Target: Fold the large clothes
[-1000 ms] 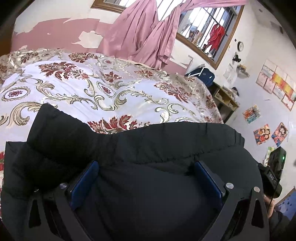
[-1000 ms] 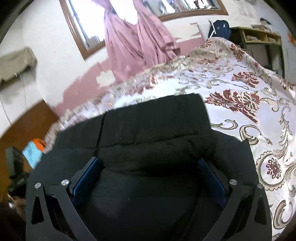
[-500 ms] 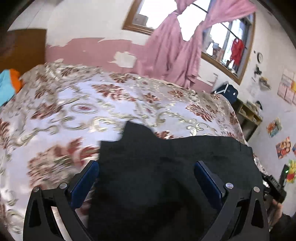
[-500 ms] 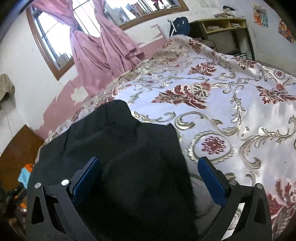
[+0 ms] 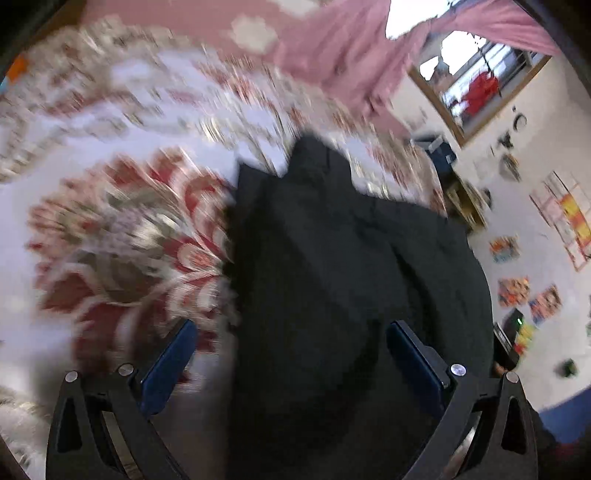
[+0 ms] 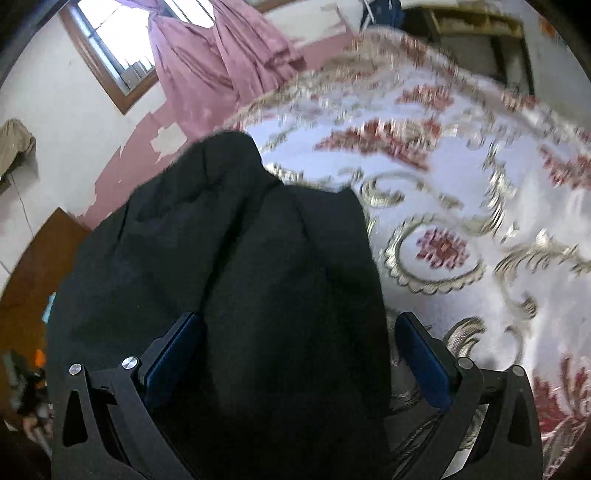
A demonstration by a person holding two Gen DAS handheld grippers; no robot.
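Observation:
A large black garment (image 5: 332, 266) lies bunched on a bed with a white, red and gold floral cover (image 5: 110, 206). It also fills the middle of the right wrist view (image 6: 240, 258). My left gripper (image 5: 291, 354) stands wide open over the garment's near edge, the cloth running up between its blue pads. My right gripper (image 6: 299, 350) is wide open too, with black cloth lying between its fingers and the bed cover (image 6: 461, 221) to the right. Both views are motion-blurred. Neither gripper pinches the cloth.
Pink curtains (image 6: 221, 62) hang at a window on the far wall. A wooden shelf (image 6: 480, 33) stands past the bed's far corner. Pictures (image 5: 528, 295) hang on the white wall to the right. A brown wooden board (image 6: 33, 266) stands at the left.
The garment has drawn into a narrower, taller bunch, baring more bed cover on the outer sides. Both cameras have swung and tilted down. Both grippers have stayed open.

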